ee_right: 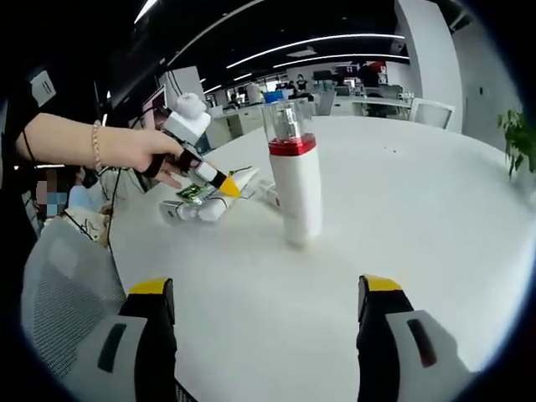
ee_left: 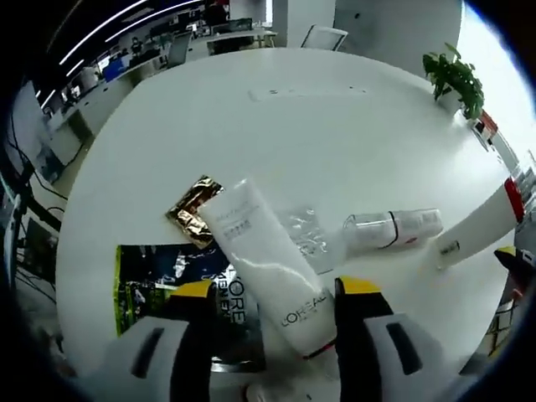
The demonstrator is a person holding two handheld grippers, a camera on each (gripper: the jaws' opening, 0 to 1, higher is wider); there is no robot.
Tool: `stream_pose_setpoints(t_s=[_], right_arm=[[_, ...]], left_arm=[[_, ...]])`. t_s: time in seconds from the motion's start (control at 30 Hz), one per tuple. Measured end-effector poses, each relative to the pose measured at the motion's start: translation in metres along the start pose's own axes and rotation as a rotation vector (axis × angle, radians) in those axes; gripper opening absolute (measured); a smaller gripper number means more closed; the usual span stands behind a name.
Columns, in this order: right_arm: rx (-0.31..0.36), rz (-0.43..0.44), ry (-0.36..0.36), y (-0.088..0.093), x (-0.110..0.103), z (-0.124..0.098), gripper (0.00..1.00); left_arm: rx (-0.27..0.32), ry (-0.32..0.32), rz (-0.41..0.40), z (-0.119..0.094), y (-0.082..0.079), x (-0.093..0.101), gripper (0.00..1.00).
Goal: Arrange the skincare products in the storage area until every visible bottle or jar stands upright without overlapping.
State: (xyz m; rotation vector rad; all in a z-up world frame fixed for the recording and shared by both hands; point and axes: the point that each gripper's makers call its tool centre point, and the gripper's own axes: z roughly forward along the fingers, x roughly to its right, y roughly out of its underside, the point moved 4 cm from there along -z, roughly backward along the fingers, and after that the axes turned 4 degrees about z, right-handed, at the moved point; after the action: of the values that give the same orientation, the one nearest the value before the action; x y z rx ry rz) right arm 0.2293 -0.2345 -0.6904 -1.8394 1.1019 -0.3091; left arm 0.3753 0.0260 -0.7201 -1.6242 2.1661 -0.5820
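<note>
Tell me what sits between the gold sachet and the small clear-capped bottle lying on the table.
In the left gripper view, the white L'Oreal tube and a clear plastic wrapper lie between the gold sachet and the bottle.

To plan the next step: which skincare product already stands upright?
The white bottle with red band and clear cap; the tube and small clear-capped bottle lie flat.

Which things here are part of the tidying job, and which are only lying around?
For the job: white tube, small clear-capped bottle, tall white bottle, left hand-held gripper.

Lying about: gold sachet, dark printed packet, potted plant.
</note>
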Motion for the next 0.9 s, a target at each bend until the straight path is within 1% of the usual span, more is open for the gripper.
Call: stream_pose_setpoints(t_s=[0.07, 0.13, 0.2, 0.23, 0.27, 0.33, 0.43, 0.5, 0.57, 0.63, 0.67, 0.77, 0.83, 0.9], right_arm=[[-0.001, 0.000, 0.003, 0.000, 0.002, 0.001, 0.90], [-0.002, 0.002, 0.004, 0.000, 0.002, 0.001, 0.90], [-0.001, 0.004, 0.004, 0.001, 0.003, 0.002, 0.90], [-0.001, 0.005, 0.004, 0.001, 0.003, 0.003, 0.90], [-0.002, 0.003, 0.004, 0.001, 0.003, 0.003, 0.90], [-0.005, 0.002, 0.004, 0.001, 0.002, 0.003, 0.90], [-0.002, 0.004, 0.004, 0.002, 0.002, 0.003, 0.90], [-0.003, 0.004, 0.004, 0.002, 0.002, 0.003, 0.90], [-0.002, 0.005, 0.004, 0.002, 0.002, 0.003, 0.90], [0.000, 0.005, 0.004, 0.002, 0.002, 0.003, 0.90], [0.002, 0.006, 0.003, 0.001, 0.002, 0.003, 0.90], [0.007, 0.007, 0.002, 0.001, 0.001, 0.004, 0.89], [0.007, 0.007, 0.000, 0.000, 0.000, 0.004, 0.89], [0.008, 0.006, -0.002, 0.000, -0.001, 0.004, 0.89]], left_arm=[[0.014, -0.004, 0.019, 0.000, -0.002, 0.001, 0.54], [0.014, -0.004, 0.034, 0.002, -0.003, 0.001, 0.53], [0.005, 0.013, 0.068, 0.002, -0.003, 0.003, 0.47], [0.004, 0.015, 0.076, 0.002, -0.002, 0.003, 0.46], [-0.008, 0.007, 0.106, 0.005, -0.001, 0.001, 0.45], [-0.025, 0.005, 0.113, 0.007, 0.002, -0.001, 0.43], [-0.030, 0.008, 0.129, 0.010, 0.001, -0.004, 0.43], [-0.037, 0.014, 0.122, 0.011, 0.000, -0.005, 0.42], [-0.046, 0.024, 0.098, 0.011, 0.000, -0.004, 0.41], [-0.053, 0.030, 0.067, 0.011, 0.001, -0.004, 0.40], [-0.058, 0.034, 0.034, 0.009, 0.002, -0.002, 0.40], [-0.056, 0.044, 0.002, 0.007, 0.003, -0.004, 0.38], [-0.059, 0.046, -0.015, 0.009, 0.003, -0.010, 0.37], [-0.053, 0.052, -0.042, 0.007, 0.004, -0.008, 0.36]])
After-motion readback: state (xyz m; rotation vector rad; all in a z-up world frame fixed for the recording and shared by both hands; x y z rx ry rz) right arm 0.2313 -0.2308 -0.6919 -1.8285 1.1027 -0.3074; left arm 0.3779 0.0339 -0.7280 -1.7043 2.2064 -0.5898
